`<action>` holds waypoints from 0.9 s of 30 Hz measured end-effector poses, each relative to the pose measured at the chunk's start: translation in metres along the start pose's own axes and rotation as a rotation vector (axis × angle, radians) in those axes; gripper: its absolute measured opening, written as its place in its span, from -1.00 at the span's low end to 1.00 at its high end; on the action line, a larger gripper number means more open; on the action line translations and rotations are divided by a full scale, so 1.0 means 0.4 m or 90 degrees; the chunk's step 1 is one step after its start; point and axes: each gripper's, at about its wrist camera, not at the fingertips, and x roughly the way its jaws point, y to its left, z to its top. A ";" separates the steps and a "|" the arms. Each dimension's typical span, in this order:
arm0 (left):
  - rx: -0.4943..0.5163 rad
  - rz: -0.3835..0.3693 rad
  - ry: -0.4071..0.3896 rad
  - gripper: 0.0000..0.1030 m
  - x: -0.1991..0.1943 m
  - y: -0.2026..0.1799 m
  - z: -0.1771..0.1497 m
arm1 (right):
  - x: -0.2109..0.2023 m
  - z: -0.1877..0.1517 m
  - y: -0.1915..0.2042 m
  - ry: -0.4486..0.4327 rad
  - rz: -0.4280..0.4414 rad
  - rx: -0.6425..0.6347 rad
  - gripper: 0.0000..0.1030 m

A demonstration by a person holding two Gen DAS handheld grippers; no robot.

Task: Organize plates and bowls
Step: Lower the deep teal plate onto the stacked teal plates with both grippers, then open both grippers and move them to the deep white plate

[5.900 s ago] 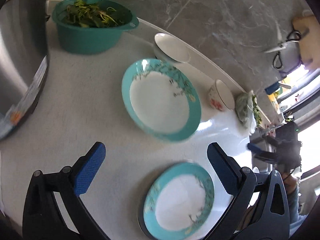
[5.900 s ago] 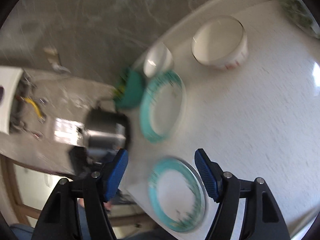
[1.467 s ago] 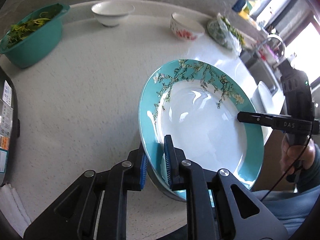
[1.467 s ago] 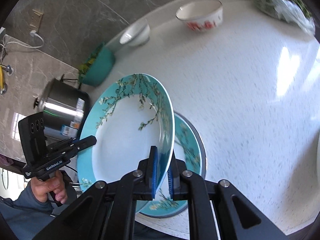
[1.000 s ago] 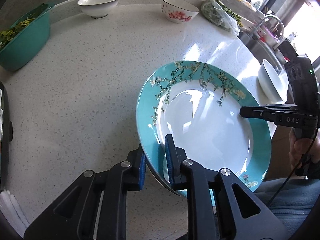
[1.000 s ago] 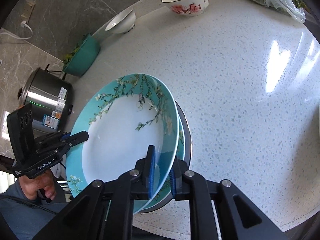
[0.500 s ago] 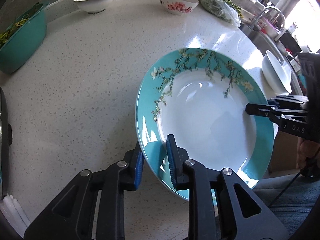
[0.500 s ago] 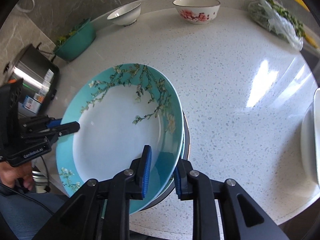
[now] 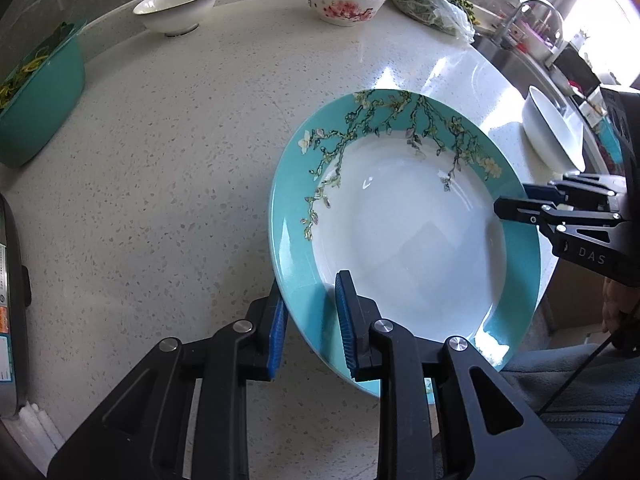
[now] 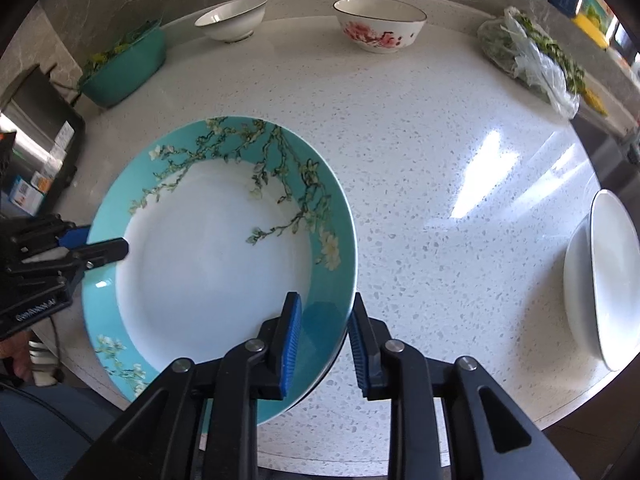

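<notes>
A teal-rimmed blossom plate lies stacked on a second teal plate at the counter's near edge; it also shows in the right wrist view. My left gripper straddles its near rim with a gap between pads and rim, open. My right gripper straddles the opposite rim, also open with gaps. Each gripper shows in the other's view. A plain white bowl and a red-flowered bowl stand at the back, also in the right wrist view.
A teal basin of greens stands at the back left beside a steel cooker. A bag of greens lies at the back right. A white bowl sits at the counter's right edge.
Both grippers carried the plate down onto the second teal plate and have opened their jaws, letting go of its rim.
</notes>
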 end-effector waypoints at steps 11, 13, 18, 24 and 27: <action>-0.100 0.020 -0.167 1.00 -0.209 0.024 0.110 | -0.161 0.067 -0.204 -0.074 0.165 0.083 0.48; -0.097 -0.007 -0.185 1.00 -0.230 -0.035 0.156 | -0.194 0.084 -0.278 -0.073 0.243 0.096 0.48; -0.076 -0.071 -0.191 1.00 -0.198 -0.231 0.246 | -0.287 0.110 -0.518 -0.117 0.318 0.097 0.49; -0.107 -0.088 -0.072 0.99 0.002 -0.498 0.339 | -0.263 0.098 -0.830 -0.077 0.300 0.099 0.49; -0.115 -0.098 -0.021 0.99 0.096 -0.609 0.348 | -0.229 0.073 -0.925 -0.040 0.298 0.108 0.47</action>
